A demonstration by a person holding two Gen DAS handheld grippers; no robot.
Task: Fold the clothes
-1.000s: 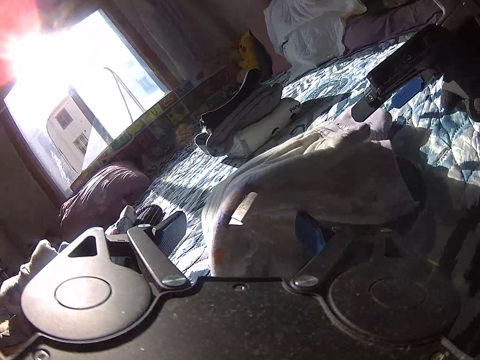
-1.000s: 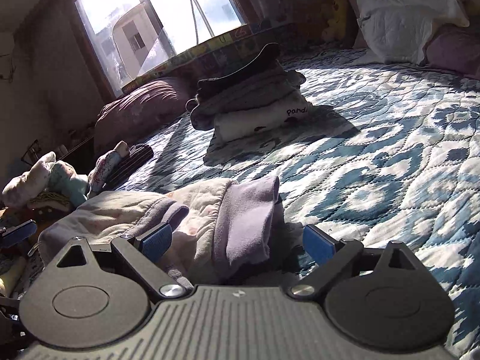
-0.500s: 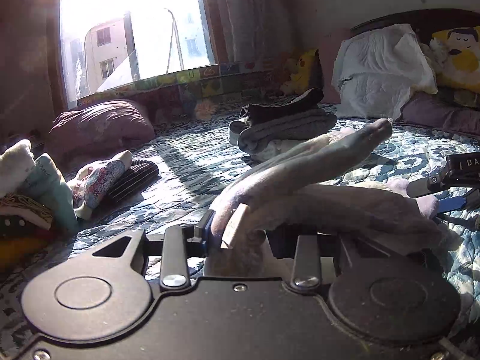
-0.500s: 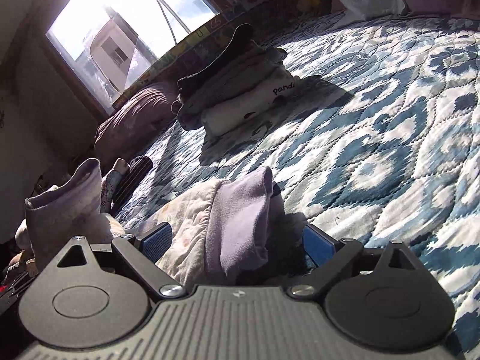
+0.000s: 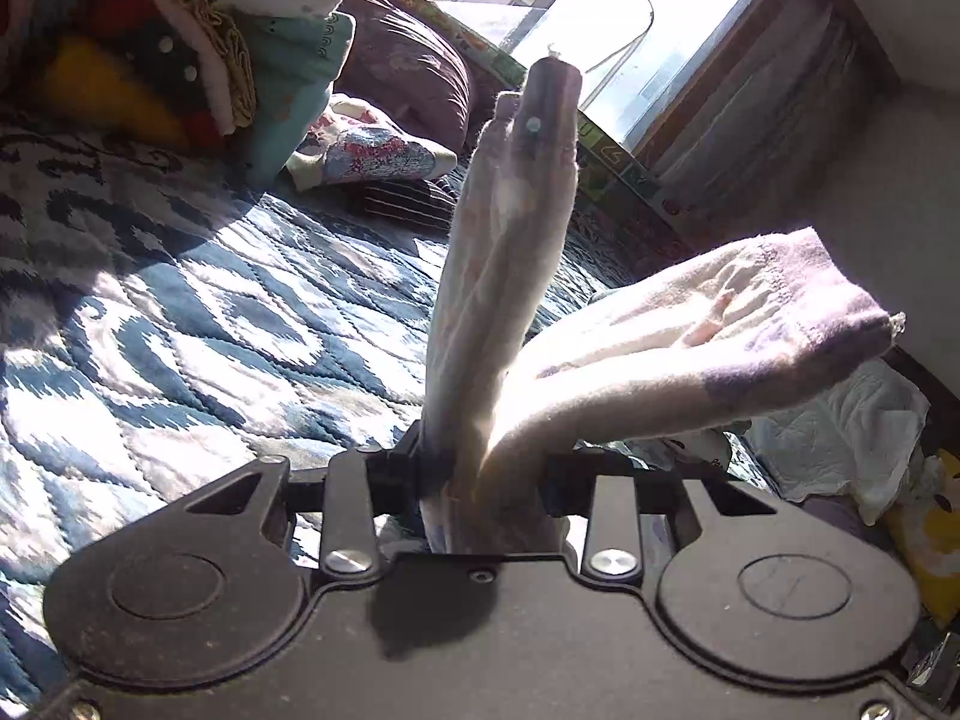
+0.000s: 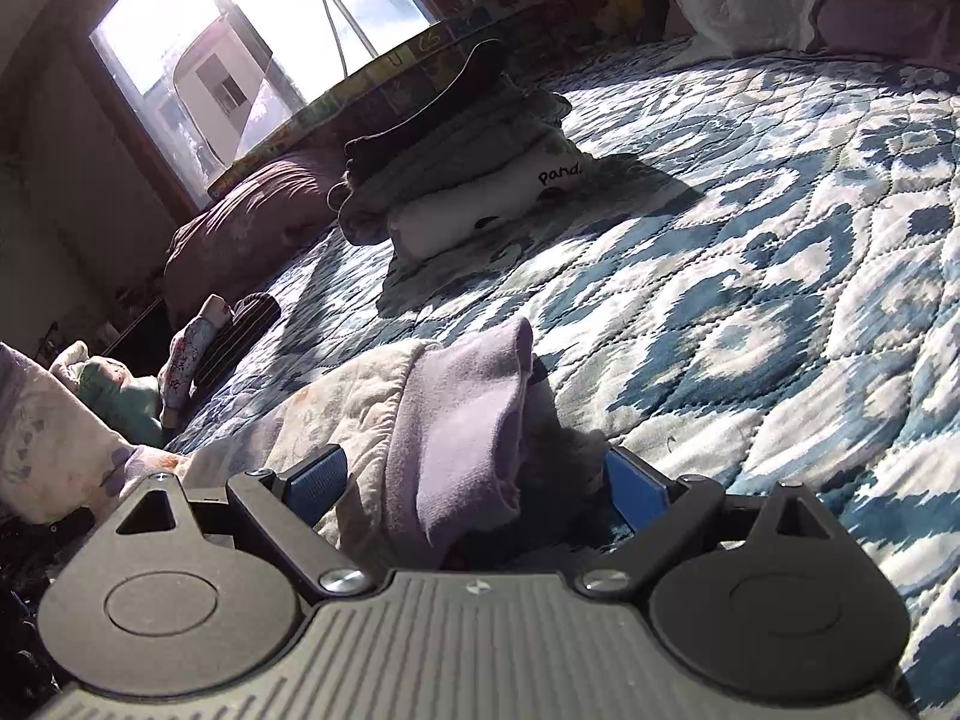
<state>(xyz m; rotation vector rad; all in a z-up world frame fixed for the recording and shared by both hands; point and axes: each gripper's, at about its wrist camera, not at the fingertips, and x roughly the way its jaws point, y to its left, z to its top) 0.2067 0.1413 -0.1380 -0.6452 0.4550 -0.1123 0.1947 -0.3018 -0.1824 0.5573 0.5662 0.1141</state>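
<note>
Above the quilt (image 5: 180, 300) our left gripper (image 5: 486, 474) clamps the garment (image 5: 504, 276); our right gripper (image 6: 474, 480), jaws apart, straddles its cuff (image 6: 468, 414).

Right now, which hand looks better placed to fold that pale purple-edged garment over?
Probably the left gripper: its fingers are shut on the garment, lifted off the quilt. The right gripper sits open around the purple cuff.
</note>
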